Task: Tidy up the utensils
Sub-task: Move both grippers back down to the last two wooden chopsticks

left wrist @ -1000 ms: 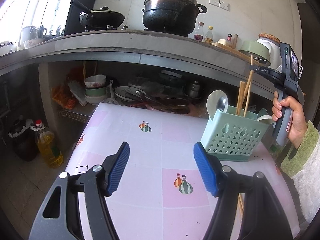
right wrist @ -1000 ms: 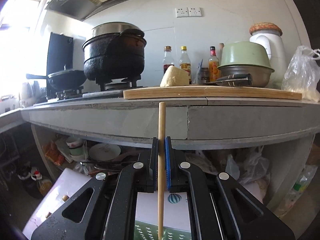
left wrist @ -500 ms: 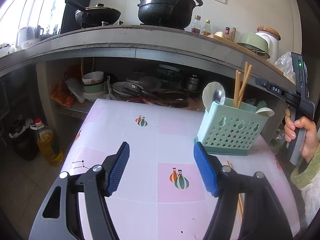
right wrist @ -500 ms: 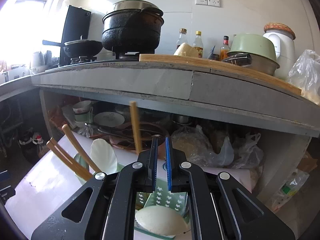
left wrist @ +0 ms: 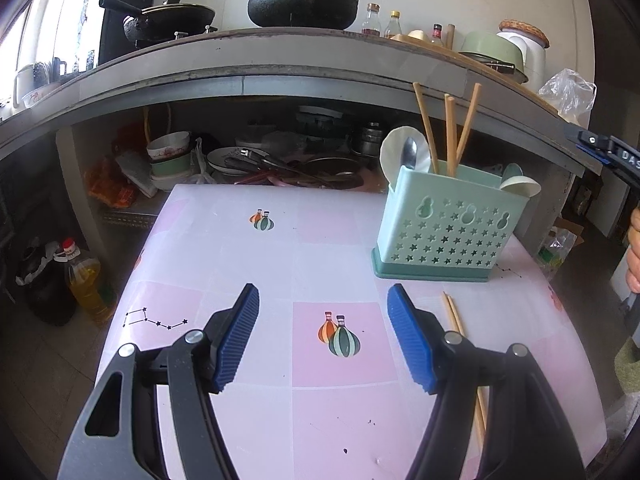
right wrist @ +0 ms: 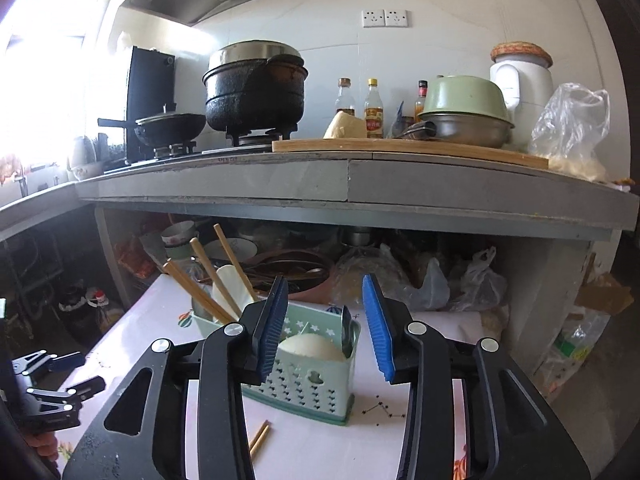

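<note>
We hold the left gripper low over the near part of the worktop, its blue jaws spread wide apart with nothing between them; a printed balloon motif on the pink-and-white cloth shows in the gap. Our right gripper hangs above the right end of the worktop, its jaws likewise parted and holding nothing.

The pale green utensil caddy stands upright on the far right of the worktop, on its darker green base. Three wooden chopsticks stick up out of its left compartment, fanned apart and leaning. Beside them, at the caddy's left end, a white ladle-shaped spoon stands with a metal spoon in front of it. At the right end another white spoon rests on the rim, with a metal spoon just behind it.

Two more chopsticks lie flat on the cloth, close together, just near of the caddy and partly hidden under the left gripper's right jaw.
</note>
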Demonstrator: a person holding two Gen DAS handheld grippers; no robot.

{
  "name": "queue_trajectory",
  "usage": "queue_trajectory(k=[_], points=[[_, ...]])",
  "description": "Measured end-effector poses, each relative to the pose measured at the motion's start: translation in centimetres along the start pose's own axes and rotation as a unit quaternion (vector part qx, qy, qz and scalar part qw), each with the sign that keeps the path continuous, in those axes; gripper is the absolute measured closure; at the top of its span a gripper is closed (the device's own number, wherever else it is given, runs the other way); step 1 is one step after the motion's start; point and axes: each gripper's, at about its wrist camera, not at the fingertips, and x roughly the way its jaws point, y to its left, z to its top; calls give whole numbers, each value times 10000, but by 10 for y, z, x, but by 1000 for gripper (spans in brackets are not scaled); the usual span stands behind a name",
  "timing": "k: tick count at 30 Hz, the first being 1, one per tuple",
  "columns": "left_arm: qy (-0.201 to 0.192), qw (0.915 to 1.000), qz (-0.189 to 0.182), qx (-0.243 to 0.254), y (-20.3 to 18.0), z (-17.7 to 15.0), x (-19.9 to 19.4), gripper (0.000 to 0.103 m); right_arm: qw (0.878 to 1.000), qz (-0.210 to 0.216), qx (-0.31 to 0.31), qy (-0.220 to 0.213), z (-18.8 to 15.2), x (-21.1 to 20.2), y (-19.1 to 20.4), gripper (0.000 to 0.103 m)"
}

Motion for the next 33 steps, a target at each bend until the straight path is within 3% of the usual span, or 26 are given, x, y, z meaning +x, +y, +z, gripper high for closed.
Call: queue_trajectory(k=[3,8,13,19,26,33], points=[[94,9999,-35,106,-8,-3,4,37,9994,168,274,163,-12,-17,-1,65],[322,9991,-128,257,-20,-12,12,37,9920,399,691,979,-56,-13,7,65],[640,9963,-438,367,-36,-24,20,37,9678,662,1278,2064,-107,9,19,70],[1118,9913,-508,471,-54,-43,35,37,9442,946,1365,2845,-147,29,46,79],[1559,9858,-208,591,-58,-55,51,37,9280,1022,1446,3278,-168,48,62,84],[1722,9833,-59,576,-53,-57,56,37,9261,931,1307,3414,-173,51,67,88]])
